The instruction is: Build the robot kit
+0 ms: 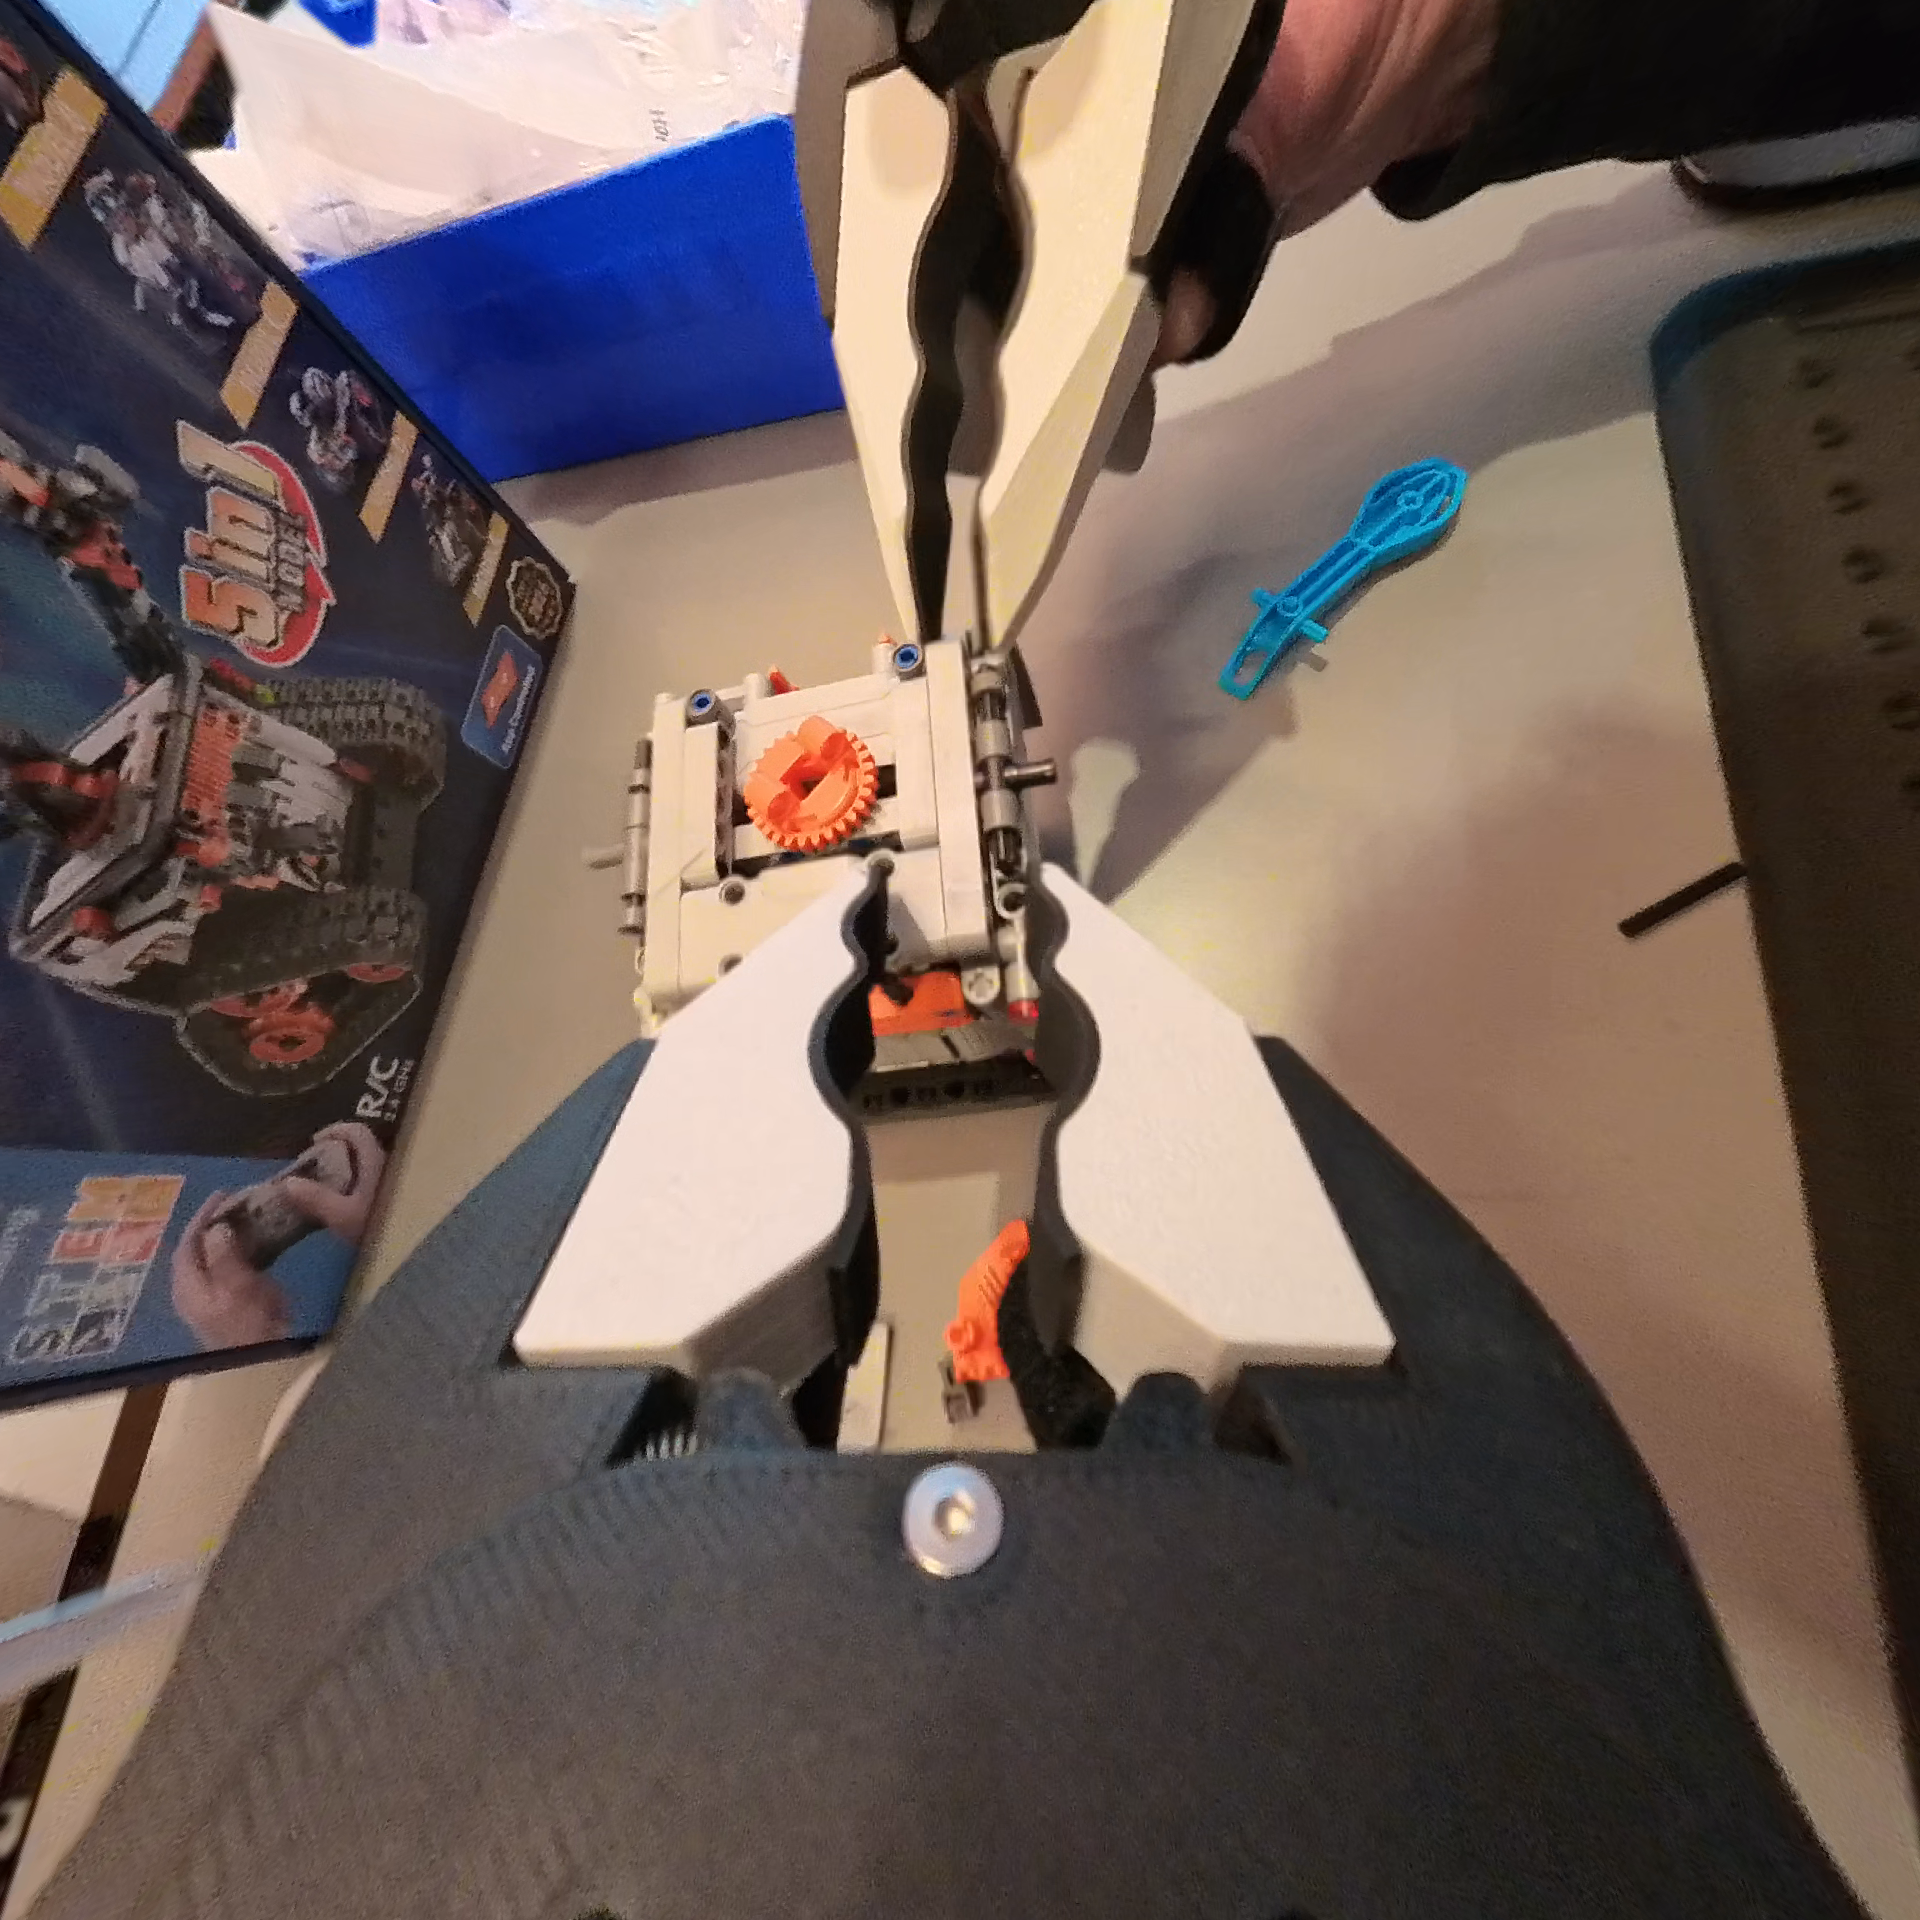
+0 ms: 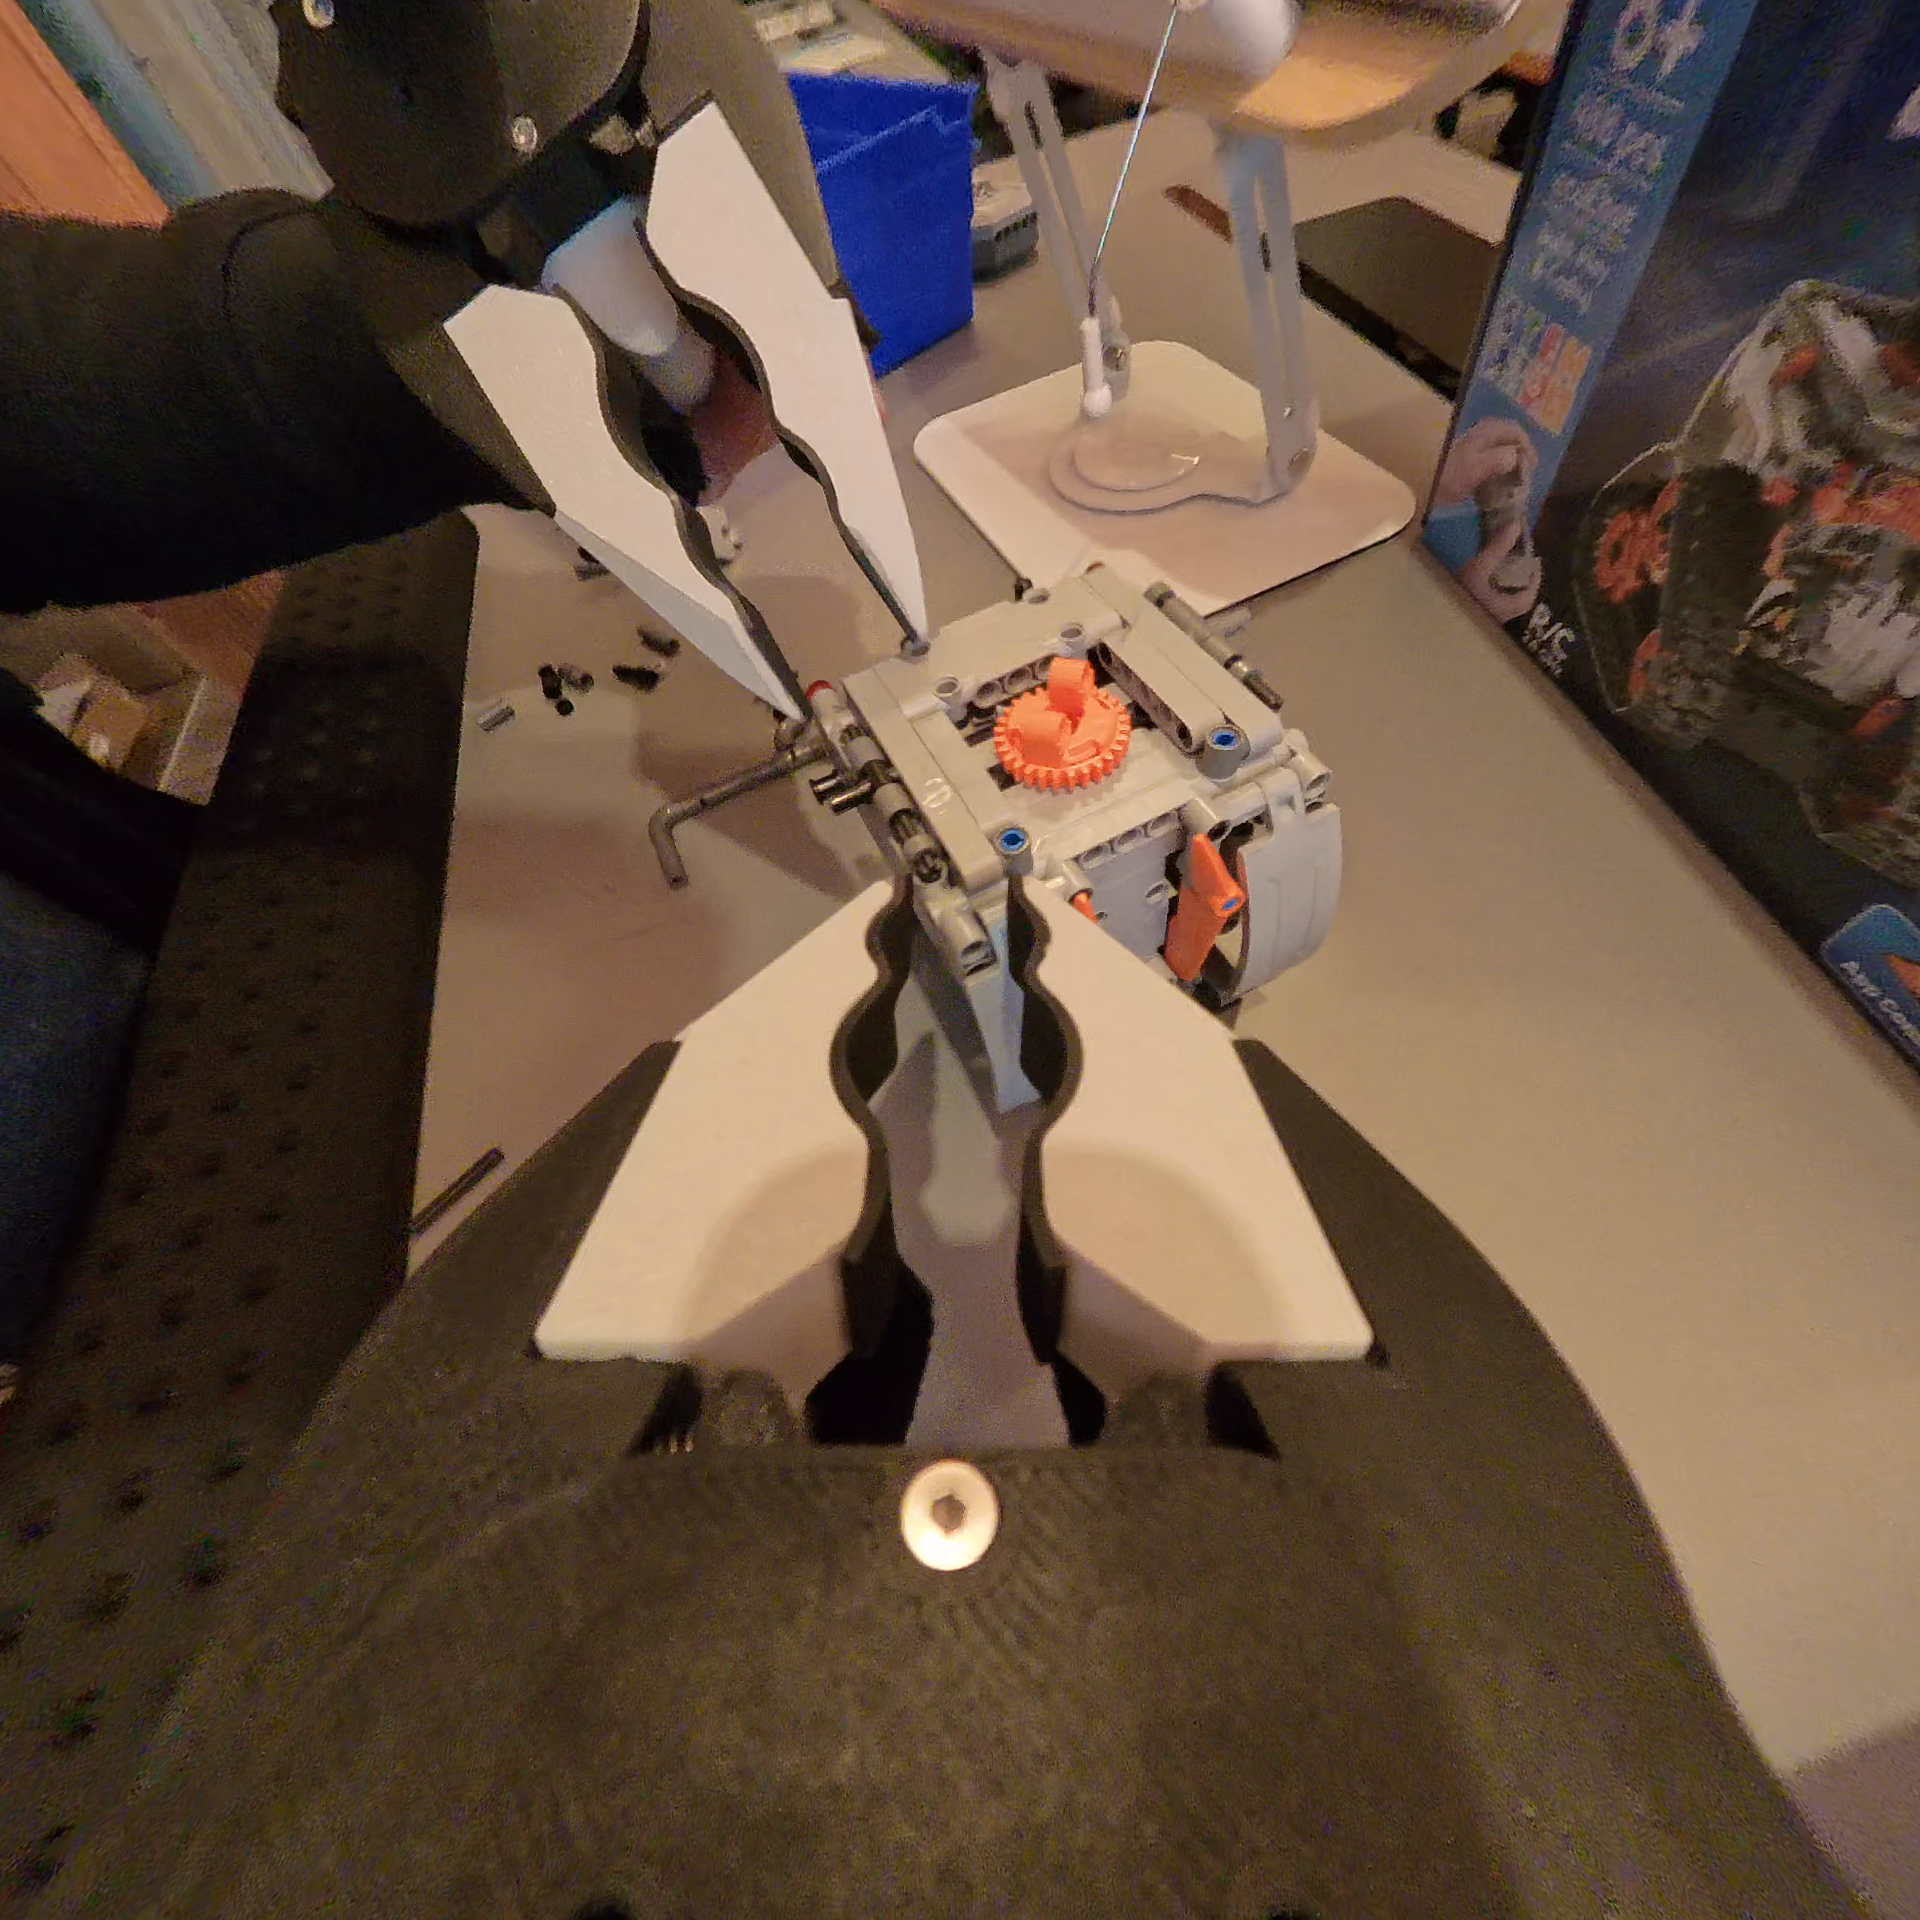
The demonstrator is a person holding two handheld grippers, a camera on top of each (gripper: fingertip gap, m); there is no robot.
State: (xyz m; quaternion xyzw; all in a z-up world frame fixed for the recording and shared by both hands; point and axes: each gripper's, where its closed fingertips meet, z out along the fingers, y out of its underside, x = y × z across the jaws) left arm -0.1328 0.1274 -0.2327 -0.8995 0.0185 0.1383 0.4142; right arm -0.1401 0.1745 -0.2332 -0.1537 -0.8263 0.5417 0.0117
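A grey brick-built model point(image 1: 951, 769) with an orange gear point(image 1: 808, 781) on top stands on the beige table. My left gripper point(image 1: 956, 883) is closed around its near end, fingers on both sides of the grey frame. My right gripper point(image 1: 966, 642) comes in from the far side, held by a hand, its tips nearly together on the dark axle row at the model's far corner. In the right wrist view, my right gripper point(image 2: 958, 906) pinches the model's point(image 2: 1091, 821) near corner, and my left gripper point(image 2: 857, 675) grips the opposite edge beside the gear point(image 2: 1060, 738).
A dark blue toy box point(image 1: 208, 727) stands on the left. A blue bin point(image 1: 582, 312) is behind. A blue plastic tool point(image 1: 1340, 571) and black rod point(image 1: 1683, 899) lie to the right. A lamp base point(image 2: 1164, 468), small black pins point(image 2: 603, 675) and an orange piece point(image 1: 982, 1299) lie nearby. The grippers' ends are close to 6 cm from one another. From the left gripper's tips to the orange piece point(image 1: 982, 1299) is close to 12 cm.
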